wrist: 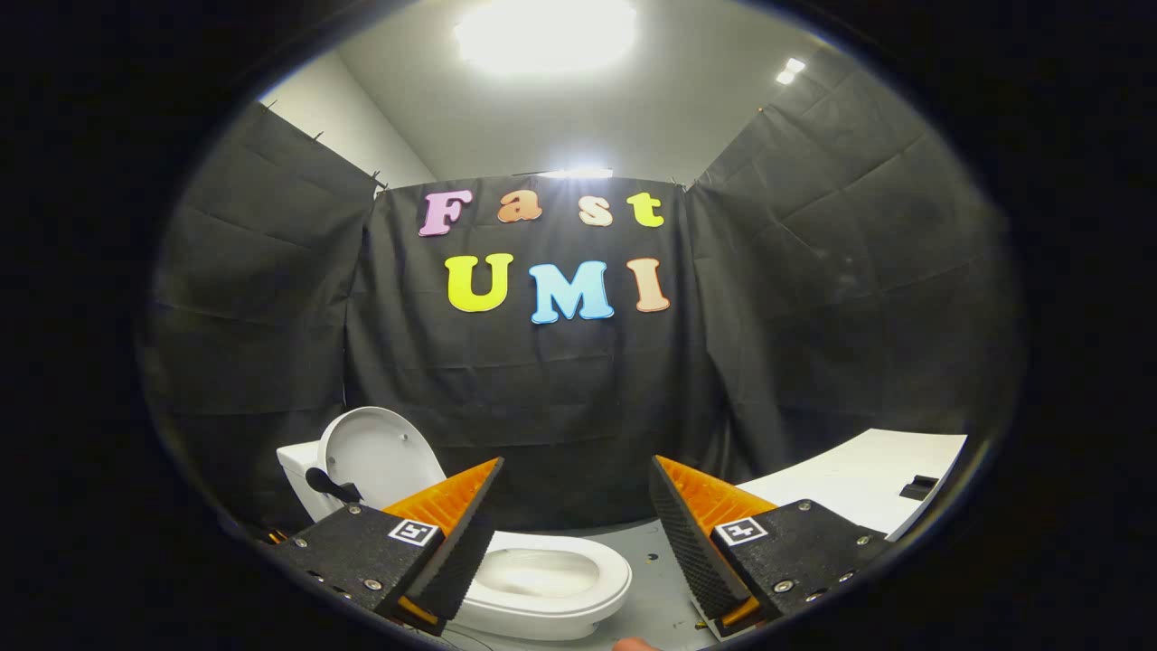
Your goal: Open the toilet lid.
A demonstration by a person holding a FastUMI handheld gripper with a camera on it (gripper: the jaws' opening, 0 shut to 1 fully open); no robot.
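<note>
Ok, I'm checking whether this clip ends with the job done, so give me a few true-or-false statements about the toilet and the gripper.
1. The toilet lid stands raised against the tank. True.
2. The gripper is shut on the lid. False: its fingers are open, apart from the lid, holding nothing.
3. The bowl lies just ahead of the fingers, uncovered. True.
4. A white counter lies beyond the right finger. True.
5. The seat is raised too. False: it rests on the bowl.
</note>
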